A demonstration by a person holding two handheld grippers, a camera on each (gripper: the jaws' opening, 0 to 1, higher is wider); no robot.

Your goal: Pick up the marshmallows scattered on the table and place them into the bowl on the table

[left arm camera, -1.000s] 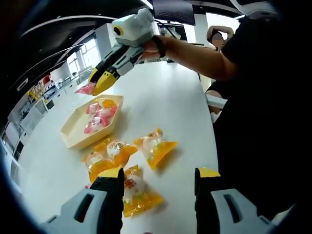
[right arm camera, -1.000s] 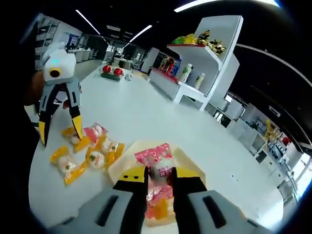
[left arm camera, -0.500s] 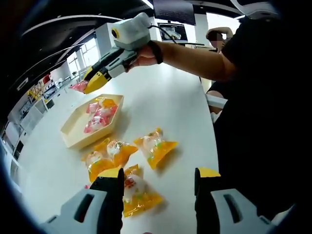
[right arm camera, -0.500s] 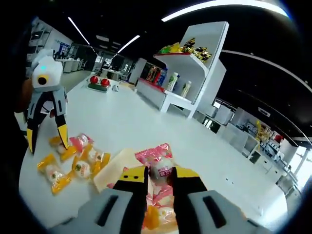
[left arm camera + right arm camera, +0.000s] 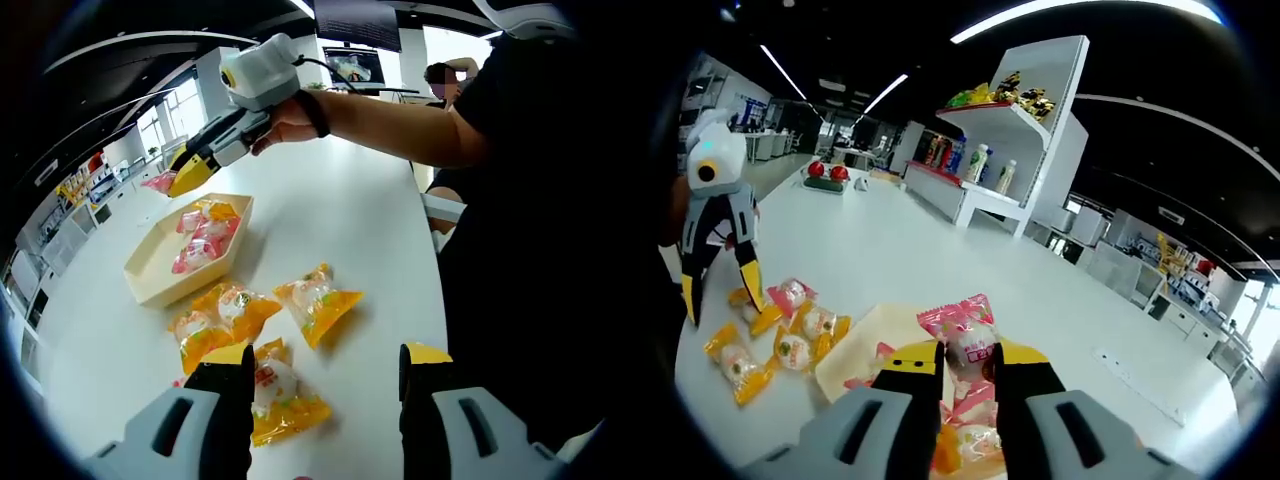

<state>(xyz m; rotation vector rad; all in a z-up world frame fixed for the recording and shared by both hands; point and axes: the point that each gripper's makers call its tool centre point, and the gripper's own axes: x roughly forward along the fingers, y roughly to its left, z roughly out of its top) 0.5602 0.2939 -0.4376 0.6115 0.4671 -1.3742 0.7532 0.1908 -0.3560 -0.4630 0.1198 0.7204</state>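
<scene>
Since a second ago the right gripper (image 5: 186, 176) has lifted up and drifted away from the bowl (image 5: 150, 277), taking the pink marshmallow pack (image 5: 968, 340) with it, so it now sits above the bowl's far end rather than low over it. Its yellow-tipped jaws are clamped on that pack; in the right gripper view the pack stands up between the jaw tips of the right gripper (image 5: 969, 362), with its crimped top edge poking out above them.

Bowl-wise: it's a shallow cream tray thing on the white table (image 5: 350, 215), and it already has a few pink packs and an orange one lying in it at the far end.

Just on the near side of the bowl there are loose orange marshmallow packs (image 5: 318, 299) on the table, one off to the side nearer the person and a pair (image 5: 218, 320) almost touching the bowl's near rim. One more orange pack (image 5: 278, 400) lies further from the bowl, right between the jaws of the left gripper (image 5: 325, 362). Those jaws are spread wide apart with nothing gripped, one jaw tip overlapping the pack's edge in the picture.

In the right gripper view the left gripper (image 5: 718, 288) is visible beyond the bowl (image 5: 845, 358), jaws parted, over the same orange packs. A white shelf unit (image 5: 1017, 150) with bottles stands past the table's far edge.
</scene>
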